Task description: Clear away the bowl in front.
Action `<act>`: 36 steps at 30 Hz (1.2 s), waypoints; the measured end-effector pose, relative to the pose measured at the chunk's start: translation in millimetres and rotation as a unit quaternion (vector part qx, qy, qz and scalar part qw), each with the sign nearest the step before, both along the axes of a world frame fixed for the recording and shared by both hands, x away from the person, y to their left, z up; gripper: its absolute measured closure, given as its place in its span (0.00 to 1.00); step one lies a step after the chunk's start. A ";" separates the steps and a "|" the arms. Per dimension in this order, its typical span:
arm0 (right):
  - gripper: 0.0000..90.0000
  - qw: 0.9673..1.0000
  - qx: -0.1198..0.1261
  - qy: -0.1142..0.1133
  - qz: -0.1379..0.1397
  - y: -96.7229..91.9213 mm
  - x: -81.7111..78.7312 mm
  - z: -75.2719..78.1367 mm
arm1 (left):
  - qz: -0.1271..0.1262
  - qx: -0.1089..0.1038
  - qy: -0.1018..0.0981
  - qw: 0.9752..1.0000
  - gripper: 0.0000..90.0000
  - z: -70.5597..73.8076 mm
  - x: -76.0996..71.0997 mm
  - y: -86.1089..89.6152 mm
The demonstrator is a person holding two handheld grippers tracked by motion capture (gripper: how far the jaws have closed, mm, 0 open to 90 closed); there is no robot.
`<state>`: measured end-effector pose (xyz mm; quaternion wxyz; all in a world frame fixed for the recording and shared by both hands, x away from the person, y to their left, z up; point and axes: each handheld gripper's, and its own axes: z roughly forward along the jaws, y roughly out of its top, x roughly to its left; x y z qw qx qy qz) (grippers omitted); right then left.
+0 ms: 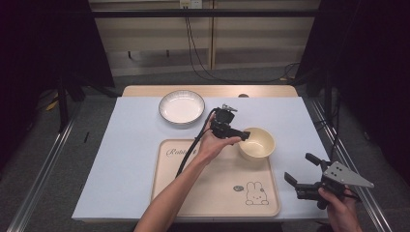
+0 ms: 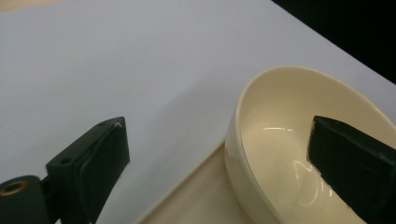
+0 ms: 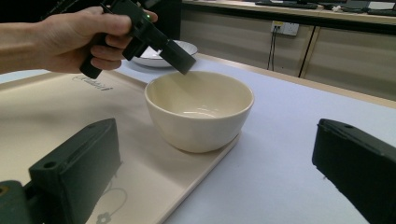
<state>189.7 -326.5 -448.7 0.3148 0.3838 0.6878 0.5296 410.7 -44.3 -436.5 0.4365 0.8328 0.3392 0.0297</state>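
on the desk (image 1: 135, 145), under a pale sheet, a beige tray (image 1: 212, 193) lies near the front edge, with a rabbit drawing (image 1: 256, 193) at its right front corner and script lettering near its far left corner. a cream bowl (image 1: 257, 142) stands on the tray's far right corner, its base reaching the tray's rim in the right gripper view. behind the tray, apart from it, sits a white plate (image 1: 182, 107) with a dark rim. the left hand (image 1: 212, 142) holds the left gripper (image 1: 241, 135) just above the bowl's left rim, tilted down toward it; in the left gripper view its fingers (image 2: 93, 163) are spread wide, one over the sheet outside the bowl and the other over the bowl's hollow, with the rim between them and nothing gripped. whether they touch the bowl cannot be told. the right hand (image 1: 341, 208) holds the right gripper (image 1: 302, 169) over the desk's right front corner, right of the tray, well apart from the bowl, aimed toward it; its fingers are also wide and empty. a cable (image 1: 193, 145) trails from the left gripper along the forearm.
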 end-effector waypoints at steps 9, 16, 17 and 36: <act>0.01 1.000 0.001 0.000 0.002 0.0 0.4 0.1 | 0.029 -0.016 -0.031 0.999 0.03 7.2 -11.3 26.3; 0.01 1.000 0.002 0.002 0.001 0.4 0.4 0.1 | 0.066 -0.009 -0.083 0.994 0.03 11.6 -25.7 51.6; 0.01 1.000 0.002 0.002 0.002 0.3 0.5 0.2 | 0.063 -0.002 -0.098 0.993 0.03 11.6 -27.6 56.2; 0.01 1.000 -0.002 0.003 -0.001 1.1 0.7 -0.2 | 0.119 0.001 -0.188 0.975 0.03 25.5 -63.2 123.4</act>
